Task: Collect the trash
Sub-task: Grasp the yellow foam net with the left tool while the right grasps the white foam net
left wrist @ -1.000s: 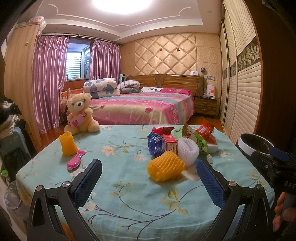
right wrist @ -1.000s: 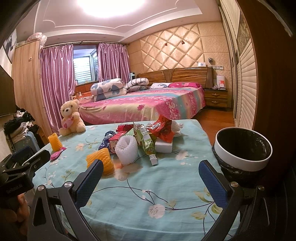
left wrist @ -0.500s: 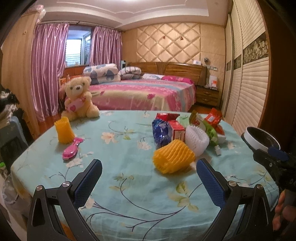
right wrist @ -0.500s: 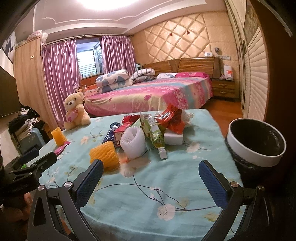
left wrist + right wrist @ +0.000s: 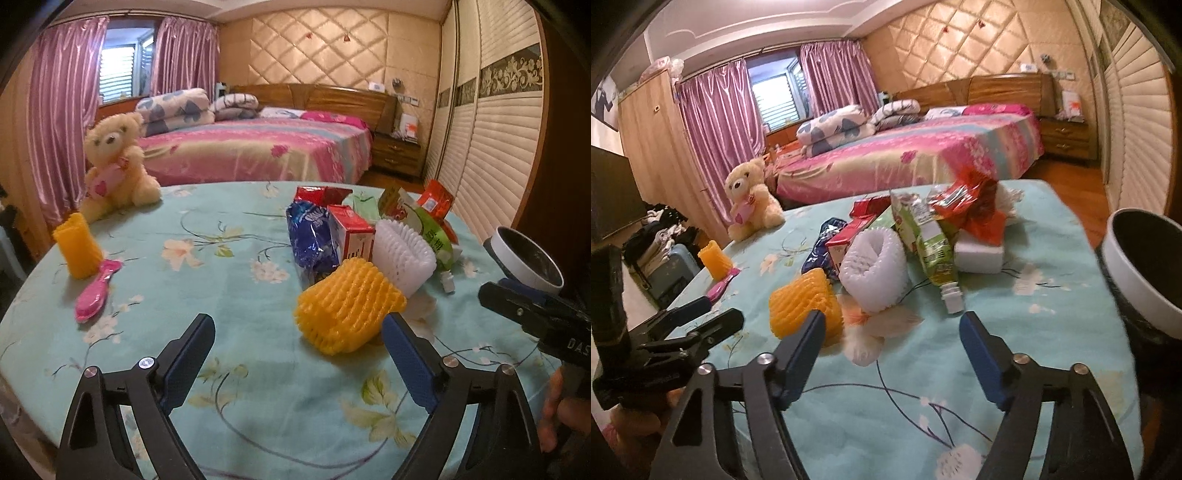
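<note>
Trash pile [image 5: 908, 236] lies just ahead of both gaping, empty tongs: left [image 5: 298, 352], right [image 5: 892, 349].

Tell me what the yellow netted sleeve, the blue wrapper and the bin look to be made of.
Yellow netted sleeve: looks like soft foam mesh, matte, with an open lattice of puffy strands.
Blue wrapper: thin plastic film, glossy, crinkled with bright highlights.
Bin: probably plastic, with a smooth white rim; the dark inside may be a liner bag.
</note>
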Demonstrator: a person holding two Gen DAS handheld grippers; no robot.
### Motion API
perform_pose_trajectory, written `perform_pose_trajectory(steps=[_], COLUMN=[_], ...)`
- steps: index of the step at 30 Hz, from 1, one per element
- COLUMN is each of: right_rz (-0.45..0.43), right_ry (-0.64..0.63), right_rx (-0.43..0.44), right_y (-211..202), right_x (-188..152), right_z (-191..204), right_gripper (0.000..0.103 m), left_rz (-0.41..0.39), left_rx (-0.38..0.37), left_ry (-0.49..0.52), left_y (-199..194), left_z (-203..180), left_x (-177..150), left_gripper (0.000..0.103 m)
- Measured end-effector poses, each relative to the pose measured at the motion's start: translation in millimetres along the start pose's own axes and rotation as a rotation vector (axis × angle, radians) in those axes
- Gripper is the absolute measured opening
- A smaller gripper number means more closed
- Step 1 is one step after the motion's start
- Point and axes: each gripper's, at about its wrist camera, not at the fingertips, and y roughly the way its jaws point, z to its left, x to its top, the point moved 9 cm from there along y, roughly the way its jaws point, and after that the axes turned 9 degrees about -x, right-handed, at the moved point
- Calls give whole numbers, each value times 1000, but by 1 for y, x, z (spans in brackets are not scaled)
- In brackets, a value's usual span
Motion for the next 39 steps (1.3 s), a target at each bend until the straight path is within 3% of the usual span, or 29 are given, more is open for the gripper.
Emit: perform_pose_trajectory(steps=[5, 10, 12, 14, 17, 21, 23, 26, 39], right_rz=[52, 69, 75, 84, 114, 132, 139, 136, 82], right_ry=[15, 23, 24, 21, 25, 32, 25, 21, 68], right_rx=[25, 44, 56, 70, 93, 118, 122, 112, 97], right_y=[19, 28, 34, 39, 53, 66, 70, 70, 10], right_x=[-1, 3, 6, 7, 8, 12, 13, 13, 0], right_z=[0, 2, 5, 10, 15, 21, 23, 21, -11], right_gripper=[65, 64, 64, 64, 64, 61, 38, 24, 22], left_rz=[68, 115, 122, 129, 115, 109, 107, 100, 63], left_rx=[-35, -62, -90, -129, -140, -145, -144, -139, -215], left_ry=[2, 6, 11, 25, 55, 59, 58, 52, 87], left_y=[26, 47, 50, 50, 46, 41, 36, 32, 10], left_z=[2, 2, -1, -7, -10, -10, -10, -11, -51], left_x=[2, 0, -1, -3, -4, -7, -10, -10, -1], left_gripper=[83, 74, 59, 31, 16, 8, 5, 4, 4])
